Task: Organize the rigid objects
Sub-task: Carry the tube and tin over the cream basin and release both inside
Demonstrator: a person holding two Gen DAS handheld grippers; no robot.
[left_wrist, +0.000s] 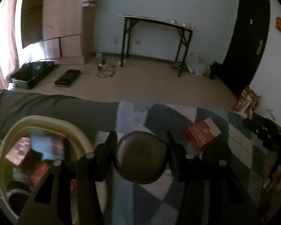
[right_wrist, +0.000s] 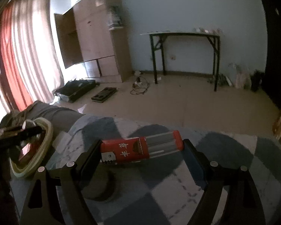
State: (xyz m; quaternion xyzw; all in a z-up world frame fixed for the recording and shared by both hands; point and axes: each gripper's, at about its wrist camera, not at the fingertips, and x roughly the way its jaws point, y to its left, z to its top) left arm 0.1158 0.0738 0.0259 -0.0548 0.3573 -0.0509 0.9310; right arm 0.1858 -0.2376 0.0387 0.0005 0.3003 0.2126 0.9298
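My left gripper (left_wrist: 141, 140) is shut on a round dark tin (left_wrist: 141, 156), held above the patterned bedcover, just right of a cream basin (left_wrist: 80, 133) that holds several small boxes. A red and white box (left_wrist: 203, 132) lies on the cover to the right. In the right wrist view my right gripper (right_wrist: 141, 146) is shut on that red box with Chinese writing (right_wrist: 140, 150), its fingers touching both ends. The basin (right_wrist: 46, 140) shows at the left with the left gripper over it.
The bed has a blue, white and grey check cover (right_wrist: 178, 187). A dark round object (right_wrist: 101, 189) lies under the right gripper. Beyond the bed are bare floor, a black folding table (left_wrist: 157, 41), a wardrobe and cases on the floor (left_wrist: 31, 73).
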